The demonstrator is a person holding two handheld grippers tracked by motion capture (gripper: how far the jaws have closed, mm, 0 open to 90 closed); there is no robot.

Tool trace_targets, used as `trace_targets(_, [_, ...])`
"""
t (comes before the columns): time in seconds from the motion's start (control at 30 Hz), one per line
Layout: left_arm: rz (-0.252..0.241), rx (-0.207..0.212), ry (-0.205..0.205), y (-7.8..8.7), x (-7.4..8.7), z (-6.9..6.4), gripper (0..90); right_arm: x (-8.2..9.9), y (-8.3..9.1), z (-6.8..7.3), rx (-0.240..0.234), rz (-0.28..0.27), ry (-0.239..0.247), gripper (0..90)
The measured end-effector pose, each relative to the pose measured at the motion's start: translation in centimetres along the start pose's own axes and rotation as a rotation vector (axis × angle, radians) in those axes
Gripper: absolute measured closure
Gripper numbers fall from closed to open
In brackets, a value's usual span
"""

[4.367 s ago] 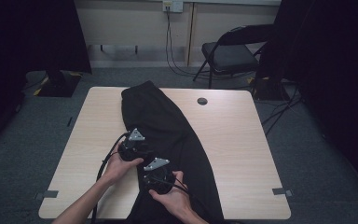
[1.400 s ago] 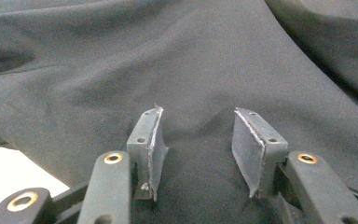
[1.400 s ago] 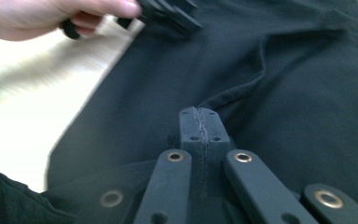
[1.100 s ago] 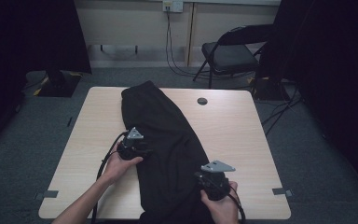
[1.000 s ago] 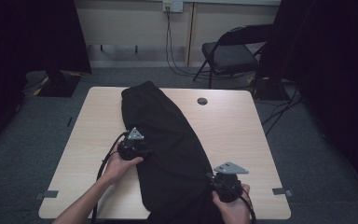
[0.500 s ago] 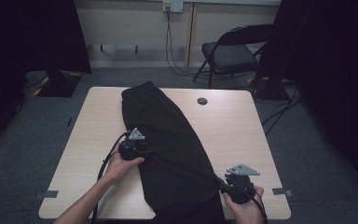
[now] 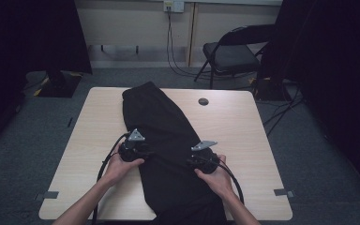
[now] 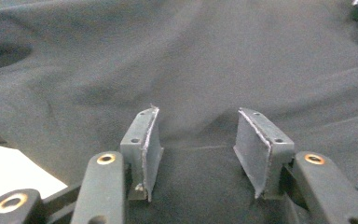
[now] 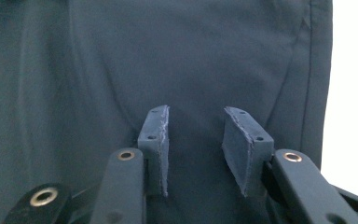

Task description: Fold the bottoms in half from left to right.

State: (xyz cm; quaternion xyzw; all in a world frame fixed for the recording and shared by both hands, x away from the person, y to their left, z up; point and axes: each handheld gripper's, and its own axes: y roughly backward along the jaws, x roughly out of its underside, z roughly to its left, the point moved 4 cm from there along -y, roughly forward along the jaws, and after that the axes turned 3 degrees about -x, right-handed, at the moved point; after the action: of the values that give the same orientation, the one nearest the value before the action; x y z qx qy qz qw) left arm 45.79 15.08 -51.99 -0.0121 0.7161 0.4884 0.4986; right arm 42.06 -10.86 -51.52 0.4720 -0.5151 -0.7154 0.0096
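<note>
a light wooden table (image 7: 243, 140) fills mid-frame; a black garment (image 7: 164, 140) lies lengthwise down its centre. the left gripper (image 7: 146, 153) at lower left and right gripper (image 7: 187, 161) at lower centre both hover over the cloth, jaws parted and just widened, gripping nothing.

Light wood rectangular table (image 7: 98, 140) on grey carpeted floor (image 7: 23, 159). Black folding chair (image 7: 232, 54) behind, near beige panelled wall (image 7: 131, 21) with wall socket (image 7: 173, 5) and hanging black cables (image 7: 171, 42). Black curtains (image 7: 337, 70) at both sides. Dim lighting.
</note>
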Motion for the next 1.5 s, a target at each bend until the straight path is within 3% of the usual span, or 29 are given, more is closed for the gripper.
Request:
trace_targets(0.17, [0.012, -0.002, -0.013, -0.1, -0.1, -0.7, 44.1, 1.5, 1.5, 0.2, -0.02, 0.023, 0.034, 61.1])
trace_targets(0.27, [0.008, 0.045, -0.001, -0.3, -0.3, -1.4, 44.0, 2.9, 2.8, 0.6, -0.037, 0.037, 0.037, 61.0])
trace_targets(0.33, [0.008, 0.056, -0.034, -0.4, -0.3, -2.2, 44.0, 4.1, 3.8, 1.2, -0.033, 0.017, 0.028, 61.0])
trace_targets(0.53, [0.032, 0.108, -0.081, 0.3, 0.2, -5.2, 44.0, 7.5, 7.1, 4.0, -0.024, 0.058, 0.011, 60.9])
trace_targets(0.6, [0.047, 0.117, -0.111, 0.9, 0.7, -6.4, 44.1, 8.9, 8.6, 5.7, -0.033, 0.095, 0.019, 60.6])
trace_targets(0.63, [0.058, 0.136, -0.117, 1.3, 1.0, -7.0, 44.1, 8.9, 8.6, 5.7, -0.033, 0.095, 0.019, 60.6])
trace_targets(0.67, [0.076, 0.162, -0.113, 1.6, 1.1, -7.4, 44.1, 9.0, 8.8, 6.1, -0.037, 0.11, 0.044, 56.6])
trace_targets(0.7, [0.093, 0.182, -0.109, 1.8, 1.1, -7.7, 45.1, 8.8, 9.0, 5.9, -0.022, 0.108, 0.037, 52.4])
trace_targets(0.77, [0.106, 0.201, -0.102, 2.0, 1.0, -7.8, 47.6, 7.2, 9.2, 4.7, -0.029, 0.022, -0.049, 51.3])
trace_targets(0.83, [0.085, 0.186, -0.087, 2.0, 0.1, -7.1, 47.3, 4.8, 8.8, 3.0, -0.011, -0.03, -0.025, 50.8])
trace_targets(0.9, [0.071, 0.156, -0.055, 1.8, -0.7, -6.1, 45.6, 0.9, 6.5, -0.3, 0.035, -0.086, -0.023, 50.5])
trace_targets(0.93, [0.052, 0.142, -0.037, 1.6, -1.2, -5.3, 45.6, 0.9, 6.5, -0.3, 0.035, -0.086, -0.023, 50.5])
trace_targets(0.97, [0.039, 0.13, -0.027, 1.5, -1.8, -4.6, 45.7, -0.3, 5.3, -1.3, 0.059, -0.076, -0.017, 50.6])
trace_targets(1.03, [0.027, 0.077, -0.019, 1.1, -2.7, -2.8, 45.7, -2.3, 2.8, -2.8, 0.058, -0.055, -0.012, 53.0])
trace_targets(1.07, [0.018, 0.063, 0.005, 0.8, -3.1, -1.9, 46.0, -3.2, 1.6, -3.3, 0.068, -0.046, 0.004, 53.6])
trace_targets(1.13, [0.011, 0.014, 0.029, -0.1, -3.5, 0.0, 47.2, -5.2, -1.5, -3.7, 0.036, -0.04, 0.007, 53.5])
trace_targets(1.17, [0.014, 0.015, 0.056, -0.4, -3.5, 0.5, 47.2, -5.2, -1.5, -3.7, 0.036, -0.04, 0.007, 53.5])
trace_targets(1.2, [0.022, -0.005, 0.069, -0.8, -3.5, 1.0, 47.3, -5.5, -2.8, -3.8, 0.06, 0.002, 0.033, 52.2])
trace_targets(1.3, [0.088, -0.084, 0.014, -1.9, -2.9, 1.7, 48.1, -5.0, -3.9, -3.7, 0.024, 0.035, 0.009, 51.8])
trace_targets(1.33, [0.082, -0.086, 0.003, -2.0, -2.7, 1.7, 48.1, -5.0, -3.9, -3.7, 0.024, 0.035, 0.009, 51.8])
trace_targets(1.4, [0.054, -0.079, 0.028, -2.1, -2.5, 1.5, 45.5, -4.2, -3.6, -3.7, 0.006, 0.007, -0.012, 51.6])
trace_targets(1.5, [0.026, -0.066, 0.008, -2.0, -2.1, 0.9, 43.9, -3.5, -2.8, -3.5, -0.003, 0.036, -0.021, 51.5])
